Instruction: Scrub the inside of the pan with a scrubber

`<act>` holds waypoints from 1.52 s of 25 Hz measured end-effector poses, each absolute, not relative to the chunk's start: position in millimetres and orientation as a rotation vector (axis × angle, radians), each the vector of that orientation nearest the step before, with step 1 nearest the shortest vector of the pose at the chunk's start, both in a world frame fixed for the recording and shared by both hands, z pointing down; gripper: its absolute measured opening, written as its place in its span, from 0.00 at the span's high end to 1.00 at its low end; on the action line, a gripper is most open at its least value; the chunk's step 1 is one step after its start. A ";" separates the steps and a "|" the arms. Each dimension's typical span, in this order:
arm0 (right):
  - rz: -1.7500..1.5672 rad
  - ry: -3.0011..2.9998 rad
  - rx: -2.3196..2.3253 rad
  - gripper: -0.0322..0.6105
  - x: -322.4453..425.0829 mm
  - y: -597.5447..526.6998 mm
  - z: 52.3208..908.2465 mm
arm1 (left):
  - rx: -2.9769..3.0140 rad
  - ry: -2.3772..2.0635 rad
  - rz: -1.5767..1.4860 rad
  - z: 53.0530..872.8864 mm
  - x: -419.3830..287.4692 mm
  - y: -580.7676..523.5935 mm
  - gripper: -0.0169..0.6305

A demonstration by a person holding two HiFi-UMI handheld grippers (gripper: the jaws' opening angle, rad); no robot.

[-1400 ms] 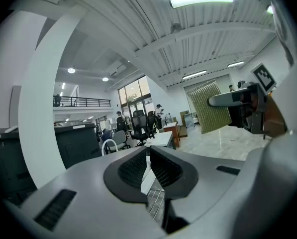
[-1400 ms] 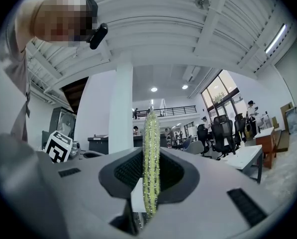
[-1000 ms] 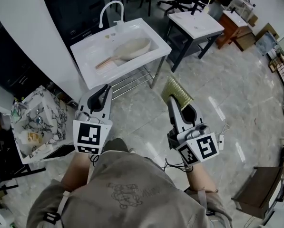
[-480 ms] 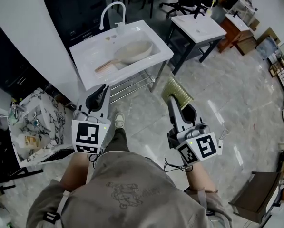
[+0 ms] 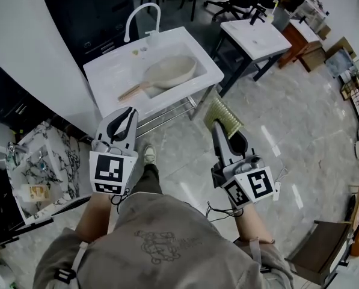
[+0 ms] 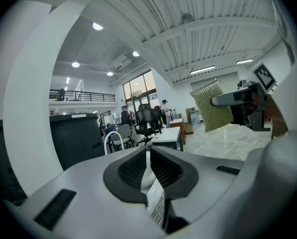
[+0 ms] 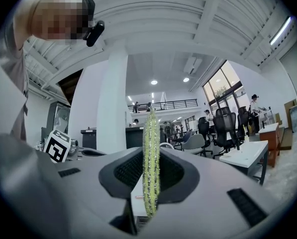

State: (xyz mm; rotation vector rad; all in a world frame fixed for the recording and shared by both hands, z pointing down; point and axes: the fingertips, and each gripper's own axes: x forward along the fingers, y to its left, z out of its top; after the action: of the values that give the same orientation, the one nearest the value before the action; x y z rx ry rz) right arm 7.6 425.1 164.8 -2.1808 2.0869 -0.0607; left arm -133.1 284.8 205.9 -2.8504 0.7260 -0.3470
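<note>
Pinching the scrubber (image 5: 224,117) in the fingers of the right gripper (image 5: 217,127) looks like prep for the pan (image 5: 170,70) in the far sink (image 5: 104,72), while the left gripper (image 5: 127,114) has its fingers closed on nothing.

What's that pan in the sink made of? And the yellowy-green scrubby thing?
The pan looks like metal under a matte, pale beige coating, maybe ceramic; nothing shines on it. Its handle is tan, like wood. The scrubber looks like a thin, rough pad of woven fibre, probably plastic: it is yellow-green with a gridded surface.
</note>
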 end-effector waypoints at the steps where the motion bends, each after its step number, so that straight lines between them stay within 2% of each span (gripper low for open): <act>1: -0.070 2.087 -2.185 0.84 11.9 416.1 166.4 | -2.856 0.726 -0.354 208.3 -129.5 276.0 0.92; 24: -0.309 2.213 -2.267 0.84 104.8 169.4 213.7 | -2.954 0.638 -0.582 264.2 -48.7 62.0 0.92; 38: -0.579 2.467 -2.380 0.84 154.4 44.2 311.8 | -3.047 0.571 -0.757 331.4 -26.9 -10.8 0.90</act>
State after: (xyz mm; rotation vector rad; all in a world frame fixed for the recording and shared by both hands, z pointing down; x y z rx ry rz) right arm 154.4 44.2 311.8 -2.3799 2.4667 -0.5790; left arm -26.9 -10.8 331.4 -3.0471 0.5706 -0.7566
